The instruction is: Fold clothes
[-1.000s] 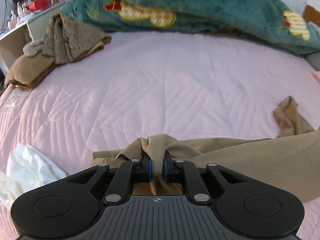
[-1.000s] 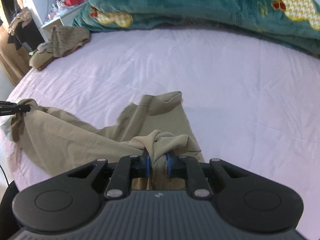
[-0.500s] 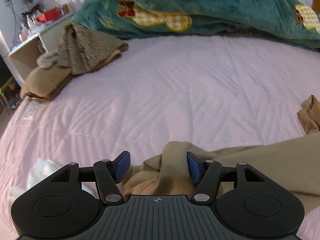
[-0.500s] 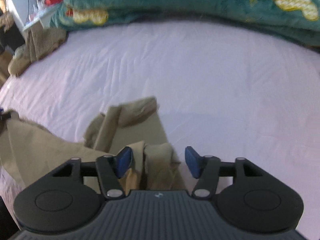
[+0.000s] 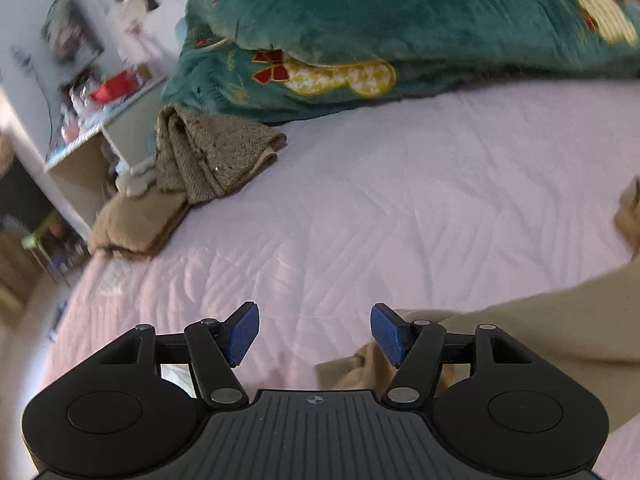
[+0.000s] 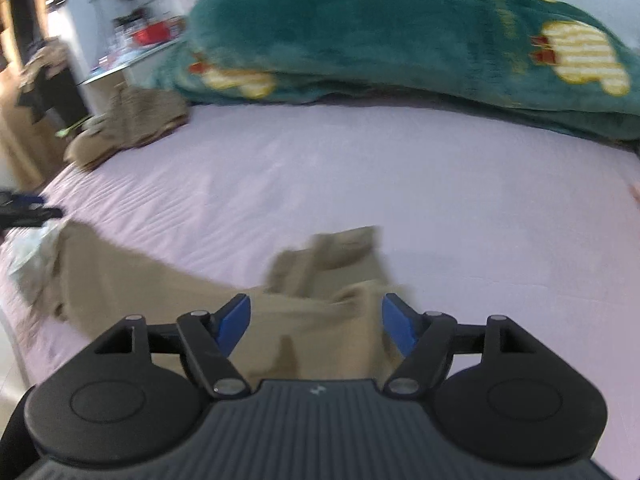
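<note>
The tan thin-fabric garment [image 6: 168, 280] is lying crumpled across the lower part of the pink quilted bed cover [image 6: 360, 168]; the right gripper [image 6: 316, 320] is hovering over it with jaws opening, cloth showing between but unpinched; the left gripper [image 5: 314, 334] is standing spread, nothing pinched, the garment's edge [image 5: 540, 328] at lower right; no containers are clearly showing.

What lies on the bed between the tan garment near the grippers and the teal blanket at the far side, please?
Only bare pink quilt separates the tan garment from the teal blanket, as the right wrist view shows most plainly.
</note>
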The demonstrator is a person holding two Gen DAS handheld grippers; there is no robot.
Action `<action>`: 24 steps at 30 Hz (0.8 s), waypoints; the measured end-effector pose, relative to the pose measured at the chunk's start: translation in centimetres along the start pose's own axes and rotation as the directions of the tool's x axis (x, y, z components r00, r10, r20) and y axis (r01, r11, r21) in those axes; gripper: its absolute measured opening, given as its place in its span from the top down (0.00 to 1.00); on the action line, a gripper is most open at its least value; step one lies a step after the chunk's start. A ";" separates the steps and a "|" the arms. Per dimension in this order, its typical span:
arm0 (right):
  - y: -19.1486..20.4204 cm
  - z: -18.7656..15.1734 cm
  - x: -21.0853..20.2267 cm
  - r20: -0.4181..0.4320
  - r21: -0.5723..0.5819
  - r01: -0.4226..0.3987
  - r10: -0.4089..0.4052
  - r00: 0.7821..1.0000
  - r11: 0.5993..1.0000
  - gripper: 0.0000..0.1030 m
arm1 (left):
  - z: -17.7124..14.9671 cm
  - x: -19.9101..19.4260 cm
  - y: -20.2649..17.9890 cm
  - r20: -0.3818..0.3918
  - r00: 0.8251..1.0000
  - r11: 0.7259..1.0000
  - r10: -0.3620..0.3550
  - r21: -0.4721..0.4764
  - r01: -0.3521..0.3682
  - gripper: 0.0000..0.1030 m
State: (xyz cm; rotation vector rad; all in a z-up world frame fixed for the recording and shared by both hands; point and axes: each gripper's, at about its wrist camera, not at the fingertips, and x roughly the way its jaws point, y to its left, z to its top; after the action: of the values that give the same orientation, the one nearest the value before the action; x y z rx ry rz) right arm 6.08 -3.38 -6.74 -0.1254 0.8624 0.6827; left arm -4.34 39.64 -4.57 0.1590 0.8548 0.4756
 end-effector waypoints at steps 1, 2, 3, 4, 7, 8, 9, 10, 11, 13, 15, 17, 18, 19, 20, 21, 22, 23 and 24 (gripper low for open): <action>1.0 -0.2 0.4 -0.005 -0.013 -0.019 0.019 1.000 1.000 0.29 | -0.1 -0.4 0.1 0.004 1.000 1.000 -0.005 -0.003 0.005 0.38; 1.9 -0.4 0.9 -0.008 -0.028 -0.037 0.037 0.999 0.999 0.29 | -0.4 -1.0 0.2 0.010 1.000 0.999 -0.030 -0.029 0.030 0.38; 2.8 -0.6 1.4 -0.009 -0.041 -0.050 0.049 0.999 0.998 0.29 | -0.7 -1.6 0.4 0.016 0.998 0.997 -0.054 -0.054 0.055 0.38; 3.6 -0.7 2.1 -0.011 -0.050 -0.066 0.065 0.998 0.997 0.29 | -1.2 -2.2 0.0 0.025 0.997 0.995 -0.070 -0.071 0.071 0.38; 5.7 -1.0 4.2 -0.002 -0.054 -0.114 0.114 0.993 0.992 0.29 | -3.1 -3.8 -3.5 0.067 0.991 0.986 -0.119 -0.106 0.126 0.38; 6.5 -1.1 5.0 -0.001 -0.057 -0.132 0.132 0.991 0.990 0.32 | -3.5 -3.8 -4.9 0.077 0.986 0.981 -0.148 -0.116 0.156 0.38; 7.3 -1.4 5.7 -0.004 -0.064 -0.144 0.145 0.989 0.987 0.36 | -3.7 -3.4 -6.2 0.079 0.982 0.977 -0.169 -0.118 0.178 0.40; 8.1 -1.6 6.3 -0.009 -0.072 -0.156 0.155 0.988 0.985 0.41 | -3.8 -2.9 -7.4 0.078 0.980 0.975 -0.183 -0.115 0.191 0.44; 8.6 -1.8 6.9 -0.017 -0.074 -0.160 0.159 0.987 0.984 0.59 | -3.8 -2.4 -8.4 0.074 0.980 0.975 -0.185 -0.109 0.192 0.45; 9.3 -2.0 8.1 -0.034 -0.080 -0.153 0.151 0.988 0.985 0.70 | -3.9 -1.1 -9.5 0.071 0.981 0.978 -0.181 -0.092 0.187 0.49; 9.2 -2.3 9.2 -0.050 -0.095 -0.113 0.108 0.993 0.989 0.72 | -4.4 0.4 -9.6 0.052 0.989 0.987 -0.137 -0.076 0.141 0.50; 8.0 -2.8 10.0 -0.065 -0.100 -0.057 0.051 0.997 0.993 0.81 | -5.6 2.3 -8.1 0.004 0.995 0.990 -0.096 -0.103 0.095 0.52; 7.1 -3.1 10.2 -0.068 -0.093 -0.034 0.028 0.997 0.995 0.90 | -6.1 3.1 -7.1 -0.019 0.997 0.990 -0.075 -0.121 0.072 0.53; 6.1 -3.5 10.4 -0.072 -0.086 -0.011 0.005 0.997 0.996 0.95 | -6.7 3.9 -5.9 -0.040 0.997 0.988 -0.065 -0.141 0.059 0.55; 4.9 -3.8 10.2 -0.073 -0.068 0.002 -0.007 0.997 0.998 0.98 | -7.3 4.4 -4.6 -0.057 0.996 0.985 -0.067 -0.165 0.056 0.56; 3.7 -4.1 9.9 -0.072 -0.043 0.011 -0.014 0.997 0.999 1.00 | -7.8 4.8 -3.6 -0.070 0.996 0.983 -0.061 -0.178 0.048 0.67; 2.4 -4.3 9.4 -0.072 -0.020 0.026 -0.027 0.997 0.999 1.00 | -8.1 4.9 -2.8 -0.078 0.996 0.984 -0.048 -0.178 0.033 0.70; 1.1 -4.5 8.8 -0.072 0.003 0.043 -0.043 0.996 0.999 1.00 | -8.3 4.9 -2.1 -0.084 0.996 0.984 -0.036 -0.178 0.020 0.72; -0.2 -4.7 8.2 -0.071 0.036 0.049 -0.046 0.996 0.998 1.00 | -8.2 4.8 -1.6 -0.087 0.996 0.984 -0.024 -0.179 0.008 0.74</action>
State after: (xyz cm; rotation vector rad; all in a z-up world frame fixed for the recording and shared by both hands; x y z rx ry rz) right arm 6.87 -1.18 -15.88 -0.1363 0.9366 0.6201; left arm -7.33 39.99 -13.71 -0.0337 0.8947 0.5445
